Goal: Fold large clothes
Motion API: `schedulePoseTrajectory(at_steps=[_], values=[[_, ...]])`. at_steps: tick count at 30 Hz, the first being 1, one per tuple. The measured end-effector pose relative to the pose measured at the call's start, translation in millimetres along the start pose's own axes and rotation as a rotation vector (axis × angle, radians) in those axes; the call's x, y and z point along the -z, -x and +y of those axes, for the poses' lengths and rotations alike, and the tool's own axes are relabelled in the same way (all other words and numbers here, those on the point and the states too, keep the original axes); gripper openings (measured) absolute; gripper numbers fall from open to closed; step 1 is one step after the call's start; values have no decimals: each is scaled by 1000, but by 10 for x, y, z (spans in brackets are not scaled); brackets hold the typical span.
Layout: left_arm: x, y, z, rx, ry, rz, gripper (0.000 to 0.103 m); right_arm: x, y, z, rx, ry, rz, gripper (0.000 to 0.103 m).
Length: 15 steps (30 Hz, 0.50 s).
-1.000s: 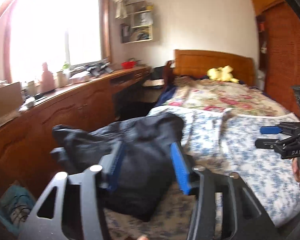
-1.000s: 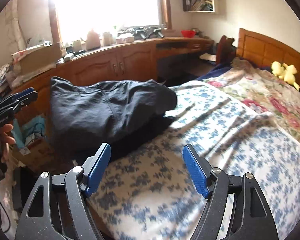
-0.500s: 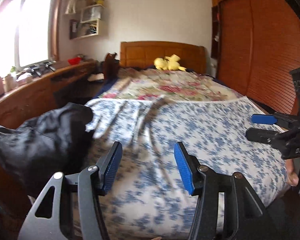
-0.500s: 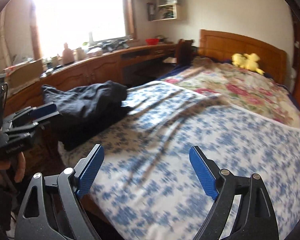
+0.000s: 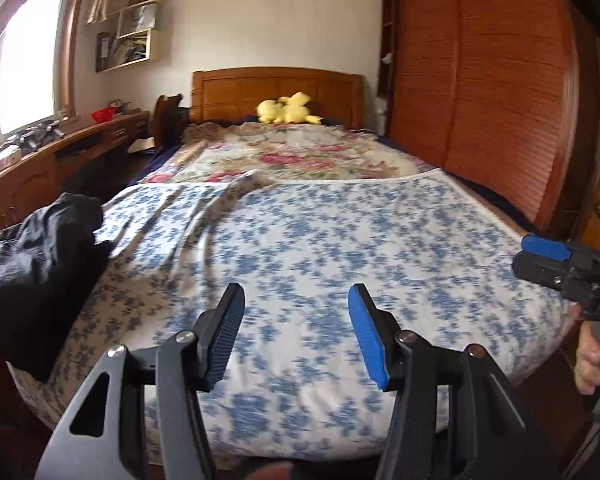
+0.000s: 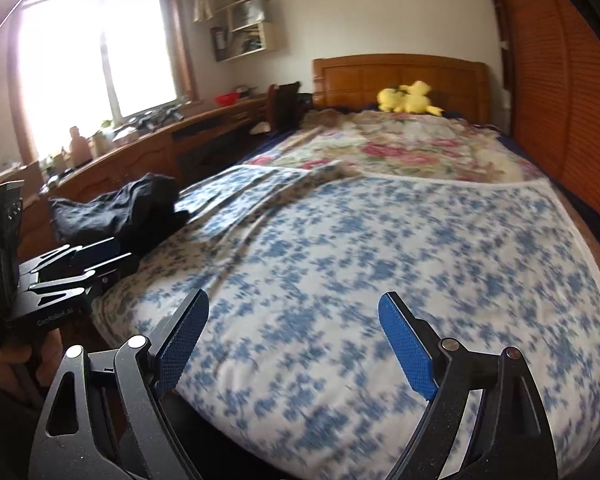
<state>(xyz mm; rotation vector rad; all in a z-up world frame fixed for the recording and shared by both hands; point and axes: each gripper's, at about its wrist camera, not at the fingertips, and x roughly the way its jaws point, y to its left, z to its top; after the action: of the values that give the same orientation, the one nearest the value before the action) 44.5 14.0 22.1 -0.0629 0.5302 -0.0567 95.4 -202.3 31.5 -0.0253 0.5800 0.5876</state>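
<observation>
While both grippers hang empty, the left gripper (image 5: 296, 332) half-spread, the right gripper (image 6: 294, 344) has just widened. The dark garment (image 5: 32, 276) lies well left of both on the bed (image 5: 340, 248); grip its edge, not the bedsheet.

A bed (image 5: 480, 208) fills the room, spread at its foot with a white sheet printed in blue flowers (image 5: 320, 240). Beyond it lies a quilt with pink roses (image 5: 292, 156), and a yellow plush toy (image 5: 286, 108) rests against the wooden headboard (image 5: 276, 84). Louvred wooden wardrobe doors (image 5: 480, 80) stand along one side. On the other side a long wooden table (image 6: 148, 148) runs under a bright window (image 6: 100, 52), carrying a red bowl (image 6: 227, 99) and bottles. Shelves (image 6: 248, 24) hang on the wall above.
</observation>
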Motion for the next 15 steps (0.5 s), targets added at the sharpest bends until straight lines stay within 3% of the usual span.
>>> schedulePoseTrajectory(at_steps=[7,15], values=[[-108,319,-322,-32,-26,-77,53,150,576,-134,104,-33,-93,89],[-194,609,-314,-13,-10,-130,54,140,955,-72,165,-40,-203,89]])
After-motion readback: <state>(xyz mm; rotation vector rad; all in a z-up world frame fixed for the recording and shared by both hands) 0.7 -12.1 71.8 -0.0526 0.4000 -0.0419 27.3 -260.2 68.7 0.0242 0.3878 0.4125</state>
